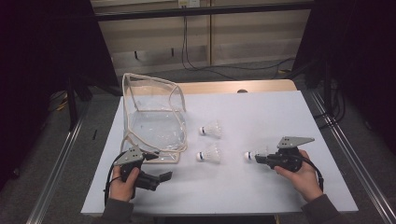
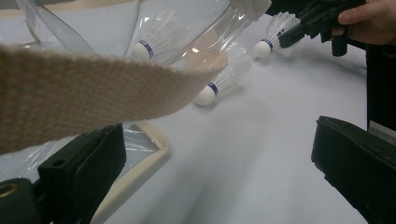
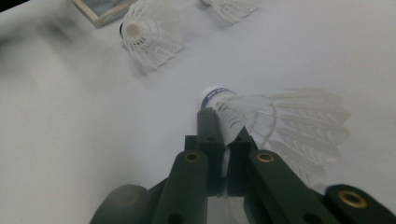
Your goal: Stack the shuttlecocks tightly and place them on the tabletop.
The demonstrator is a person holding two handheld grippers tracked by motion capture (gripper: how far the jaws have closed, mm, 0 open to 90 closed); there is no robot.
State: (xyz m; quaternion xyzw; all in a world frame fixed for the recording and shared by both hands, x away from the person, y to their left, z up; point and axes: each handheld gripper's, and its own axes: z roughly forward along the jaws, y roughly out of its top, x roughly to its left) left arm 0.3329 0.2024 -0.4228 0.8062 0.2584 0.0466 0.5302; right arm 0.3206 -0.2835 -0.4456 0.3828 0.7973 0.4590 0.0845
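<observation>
Feathers are all your right claw point(image 3: 223, 135) has pinched shut on; that shuttlecock point(image 3: 261, 116), low over the bench point(image 1: 261, 186), may crush or slip. Your left claw point(image 2: 219, 163) gapes empty beside the bag point(image 1: 154, 116).

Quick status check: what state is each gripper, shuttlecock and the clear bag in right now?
Right gripper: shut on shuttlecock.
Left gripper: jaws open, holding nothing.
Middle shuttlecock: lying loose.
Far shuttlecock: lying loose.
Clear bag: open, standing, empty.

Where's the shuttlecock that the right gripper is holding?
In the high view the held shuttlecock sits at the table's right front, clamped in the right gripper, just right of the middle shuttlecock.
</observation>
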